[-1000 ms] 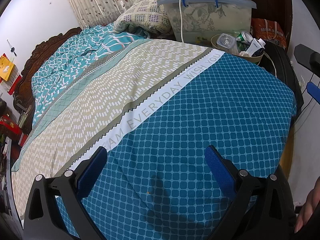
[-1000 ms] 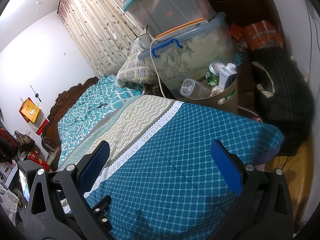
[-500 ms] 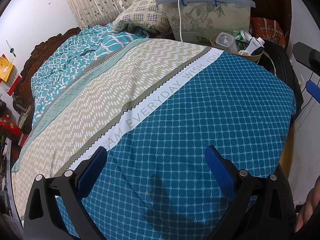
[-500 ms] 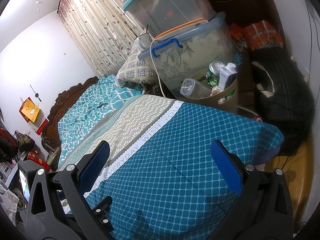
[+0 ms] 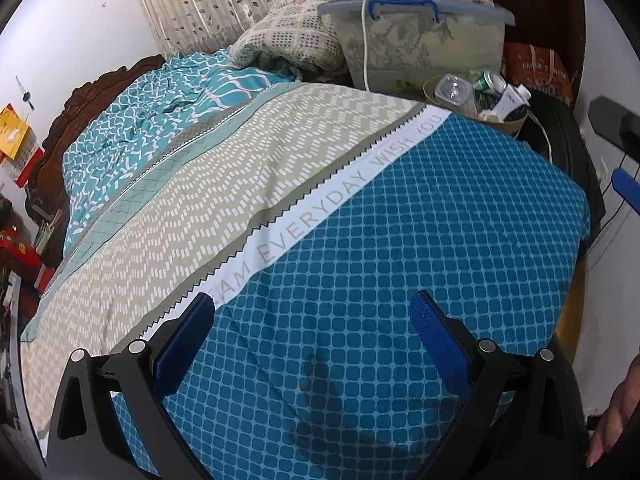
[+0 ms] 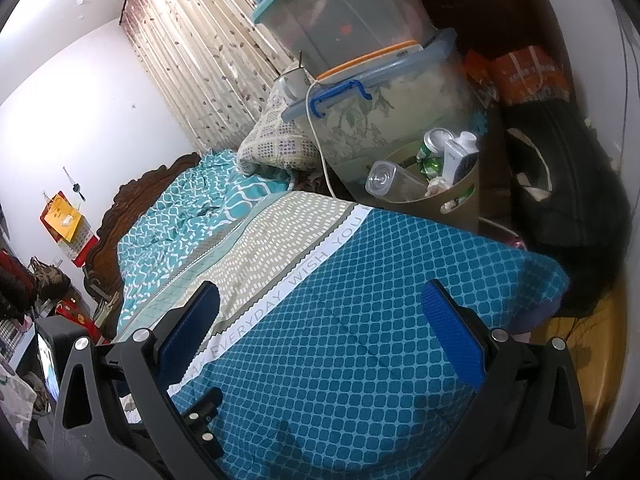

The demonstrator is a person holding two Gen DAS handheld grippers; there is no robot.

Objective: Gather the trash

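Note:
A tan waste bin stands beyond the bed's far corner, also in the left wrist view. It holds a clear plastic bottle, a green can and a white carton. My left gripper is open and empty above the blue checked quilt. My right gripper is open and empty above the same quilt. One blue right finger shows at the left wrist view's right edge.
Stacked clear storage boxes and a folded patterned blanket sit behind the bin. A black bag and an orange sack lie to its right. A carved wooden headboard is at far left.
The left gripper's view has shifted slightly, with the bin and boxes sitting a little higher in frame. The right gripper has not visibly moved.

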